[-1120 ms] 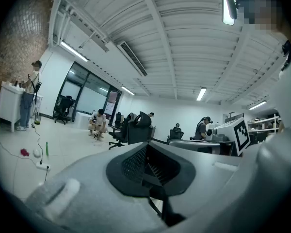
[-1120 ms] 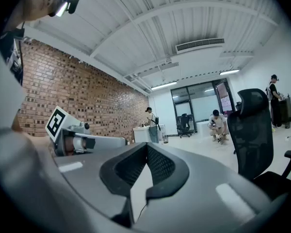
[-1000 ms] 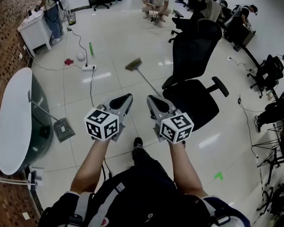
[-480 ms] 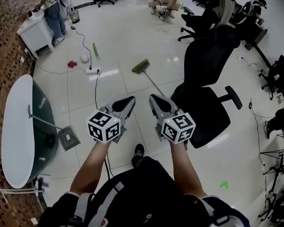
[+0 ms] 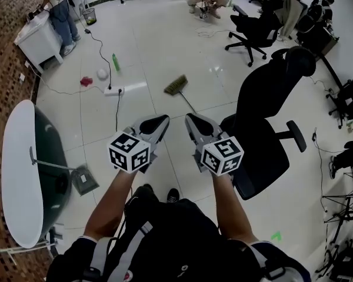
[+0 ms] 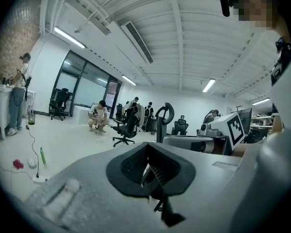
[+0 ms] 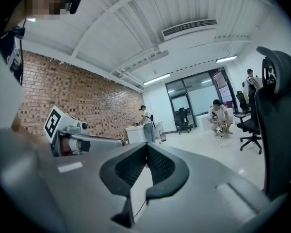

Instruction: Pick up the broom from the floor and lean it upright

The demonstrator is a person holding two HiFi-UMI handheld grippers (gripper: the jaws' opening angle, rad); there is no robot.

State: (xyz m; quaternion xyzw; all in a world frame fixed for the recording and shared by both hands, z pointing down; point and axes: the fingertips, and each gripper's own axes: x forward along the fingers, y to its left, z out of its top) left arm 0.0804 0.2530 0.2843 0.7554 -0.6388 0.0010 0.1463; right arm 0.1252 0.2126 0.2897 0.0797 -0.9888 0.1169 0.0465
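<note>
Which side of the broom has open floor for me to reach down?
Bare tiles lie left of the broom, up to the power strip and its cable, and beyond the broom's head. The right is crowded: the office chair stands close by the handle's near end. Past the strip lies a green bottle.

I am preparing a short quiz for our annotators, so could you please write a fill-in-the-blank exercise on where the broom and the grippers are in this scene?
1. The broom lies on the ____, ahead of both grippers.
2. The left gripper and the right gripper both have their jaws ____, holding nothing.
3. In the head view, the black office chair stands to the ____ of the broom.
Missing words: floor; shut; right.
</note>
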